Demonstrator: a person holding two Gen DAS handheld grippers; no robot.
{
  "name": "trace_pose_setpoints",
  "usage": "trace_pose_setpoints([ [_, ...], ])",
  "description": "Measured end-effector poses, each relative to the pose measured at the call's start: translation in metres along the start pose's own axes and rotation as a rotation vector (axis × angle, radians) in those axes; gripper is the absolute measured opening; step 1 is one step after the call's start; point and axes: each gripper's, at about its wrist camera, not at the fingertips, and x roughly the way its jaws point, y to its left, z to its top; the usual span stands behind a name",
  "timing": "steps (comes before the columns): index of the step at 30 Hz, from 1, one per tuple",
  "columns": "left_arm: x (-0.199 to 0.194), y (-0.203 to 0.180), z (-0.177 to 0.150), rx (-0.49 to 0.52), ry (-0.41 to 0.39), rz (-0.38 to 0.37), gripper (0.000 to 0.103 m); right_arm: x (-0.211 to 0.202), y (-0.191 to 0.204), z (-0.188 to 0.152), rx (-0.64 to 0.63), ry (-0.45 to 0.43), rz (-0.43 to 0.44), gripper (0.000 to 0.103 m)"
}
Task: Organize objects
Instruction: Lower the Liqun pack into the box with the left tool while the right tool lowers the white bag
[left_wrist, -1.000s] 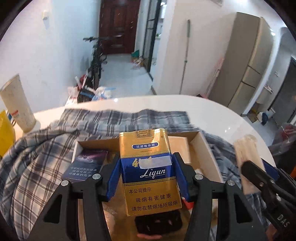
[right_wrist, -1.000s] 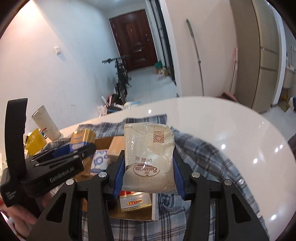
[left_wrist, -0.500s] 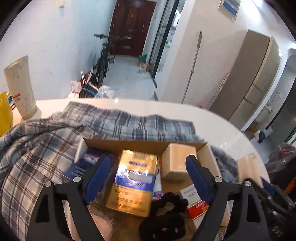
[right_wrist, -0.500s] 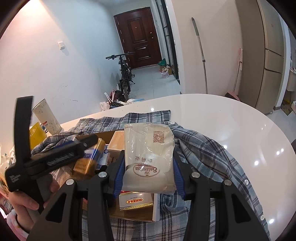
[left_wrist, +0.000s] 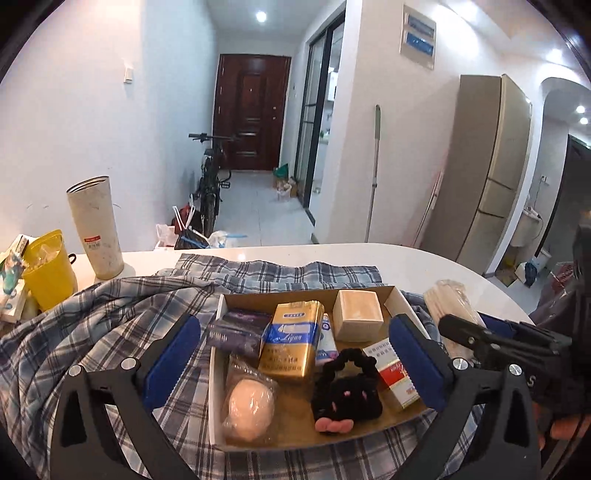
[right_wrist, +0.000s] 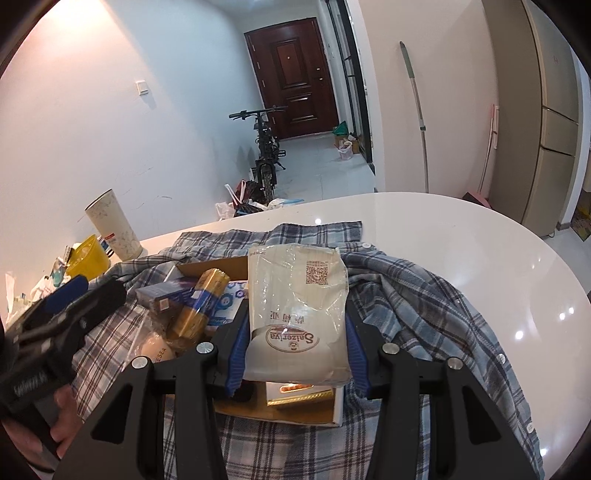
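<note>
Sorting small things into a shallow cardboard box (left_wrist: 400, 297) appears to be the step in hand, and the box lies on a plaid shirt (left_wrist: 92, 325) spread over a white table (right_wrist: 461, 236). The left gripper (left_wrist: 295, 354) is seen with its jaws opening wide and nothing between the blue pads (left_wrist: 171, 360); the box contents lie beyond and below them, untouched. A gold cigarette pack (left_wrist: 291, 343) is seen leaning in the middle of the box, against a purple pack (left_wrist: 236, 332) on its left, with a wooden block (left_wrist: 357, 314) at the far right corner, a red and white pack (left_wrist: 393, 373) near the right wall, a black hair tie (left_wrist: 345, 391) in front and a wrapped pink egg-shaped thing (left_wrist: 249, 406) at the near left corner. The placing of the gold pack can be judged as done, since it lies free in the box. The right gripper (right_wrist: 293, 354) is pressed onto a white plastic packet (right_wrist: 297, 310), which is held upright above the near right corner of the box, over the red and white pack. For the next move, a lowering of the packet into a free spot is probably called for, and little bare floor is left, so the packet may have to be laid flat on the other things or stood along the right wall before the pinch is released. Care would be needed that the leaning gold pack is not knocked over.
</note>
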Motion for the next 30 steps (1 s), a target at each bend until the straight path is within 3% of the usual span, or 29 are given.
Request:
trace_pose_setpoints([
  [6,0.001,0.007,-0.007,-0.027,-0.033,-0.012,0.103,0.006,0.004,-0.004,-0.024,0.014,0.009,0.045],
  [15,0.016,0.005,-0.029,0.007,0.016,0.003,0.103,0.037,0.008,-0.021,-0.035,0.125,0.022,0.045],
  [30,0.013,0.018,-0.026,-0.062,-0.008,0.021,0.103,0.054,0.007,-0.030,-0.039,0.151,0.009,0.049],
])
